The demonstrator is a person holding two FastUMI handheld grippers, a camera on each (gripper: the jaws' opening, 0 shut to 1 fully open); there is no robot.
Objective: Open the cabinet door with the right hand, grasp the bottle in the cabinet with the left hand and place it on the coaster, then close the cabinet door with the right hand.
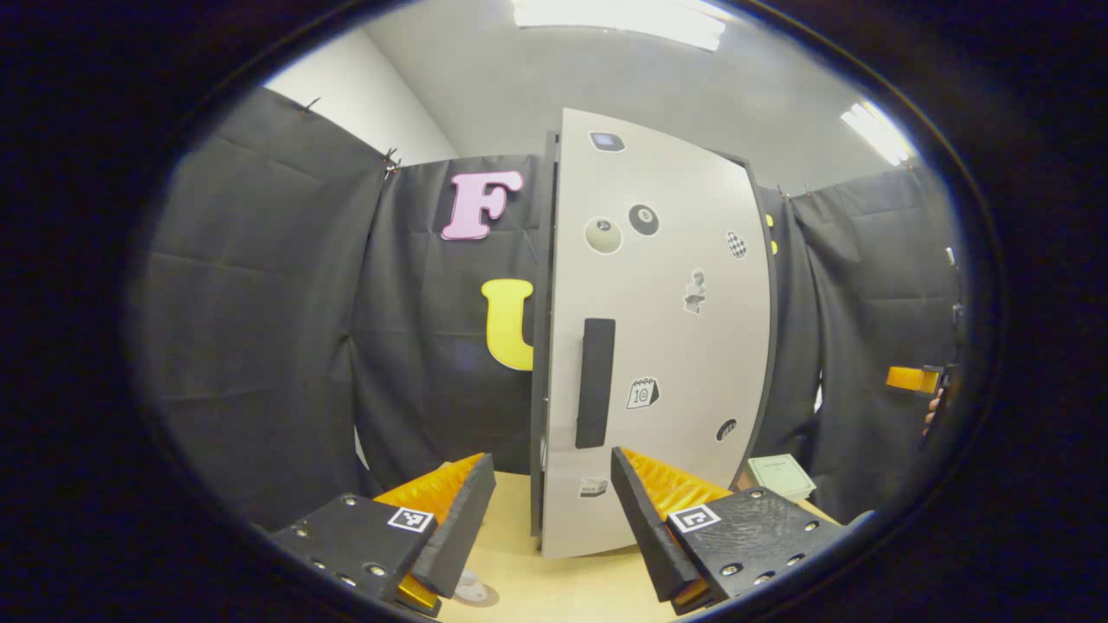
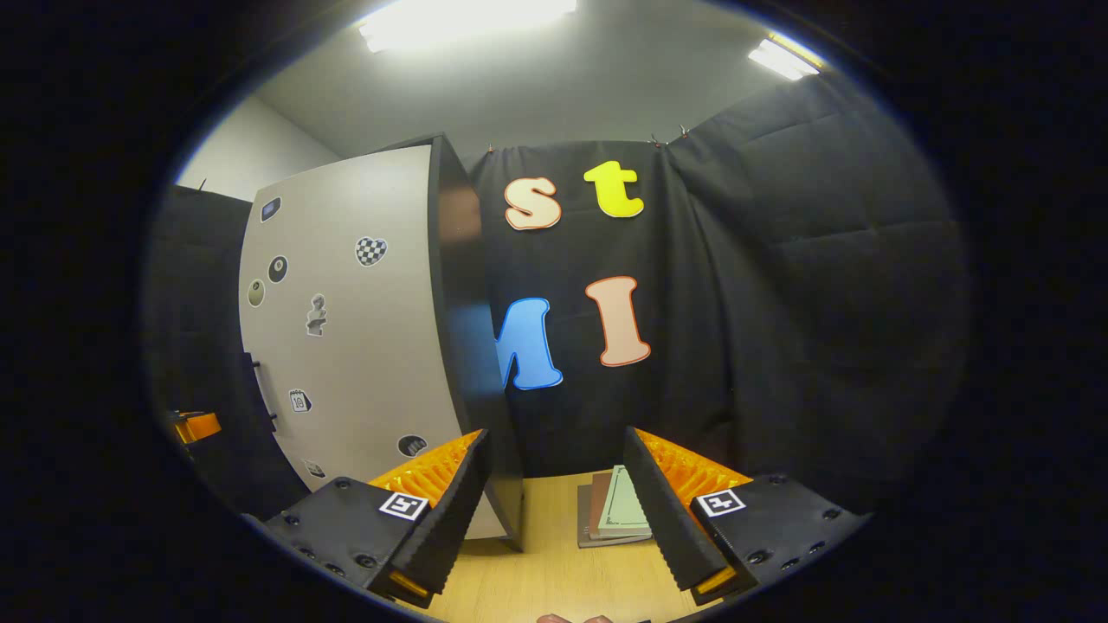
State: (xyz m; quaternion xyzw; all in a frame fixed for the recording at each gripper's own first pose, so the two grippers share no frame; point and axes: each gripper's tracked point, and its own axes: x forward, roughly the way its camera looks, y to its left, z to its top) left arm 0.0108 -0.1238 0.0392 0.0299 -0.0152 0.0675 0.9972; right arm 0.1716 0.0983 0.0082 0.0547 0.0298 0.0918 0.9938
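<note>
A tall cabinet point(image 1: 658, 346) stands on a wooden table point(image 1: 554, 588), its door point(image 1: 684, 285) closed. The left gripper point(image 1: 554, 510) and right gripper point(image 2: 554, 510) both gape wide, empty. Bottle presumably inside, unseen; all 3 steps seemingly remain.

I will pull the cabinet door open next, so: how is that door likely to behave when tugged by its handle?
The cabinet door looks like a stiff flat panel, so it should swing, not flex. Its long dark handle probably gives a firm grip. The cabinet stands tall and narrow on the table, so a hard tug might shift it.
</note>
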